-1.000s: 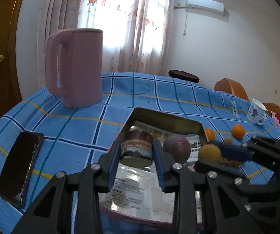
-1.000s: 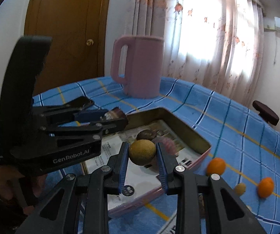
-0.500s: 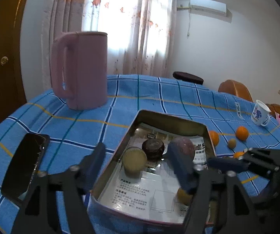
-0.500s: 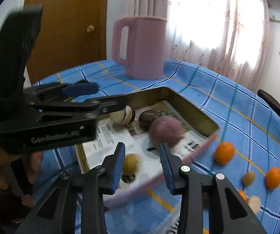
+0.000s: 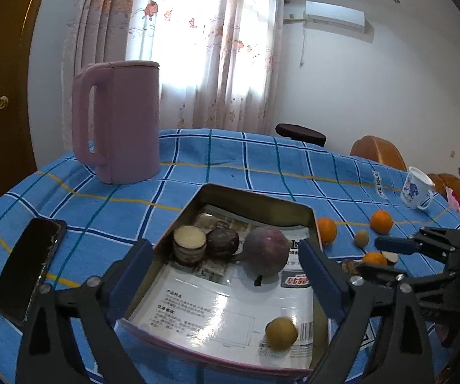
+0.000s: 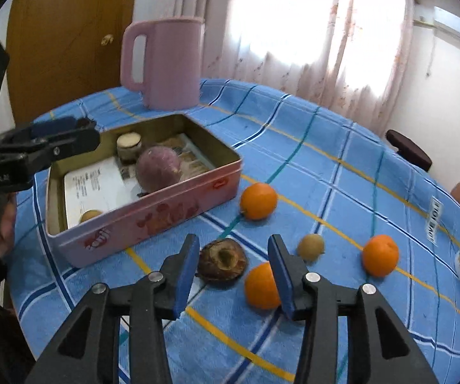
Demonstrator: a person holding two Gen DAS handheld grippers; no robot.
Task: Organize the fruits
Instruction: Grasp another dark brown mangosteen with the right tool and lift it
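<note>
Black-framed, blue-padded, the right gripper (image 6: 233, 275) fills the lower frame with jaws spread wide and empty; a halved brown fruit (image 6: 222, 260) lies between its fingers, one orange (image 6: 260, 286) touching the right pad; farther, at centre left, the pink tin (image 6: 153, 220) holds a purple fruit (image 6: 158, 171). The left gripper (image 5: 226, 275) gapes wide, empty, over the tin's near end, a small yellow fruit (image 5: 281, 332) inside at lower right; beyond, upper left, a pink jug (image 5: 118, 121).
</note>
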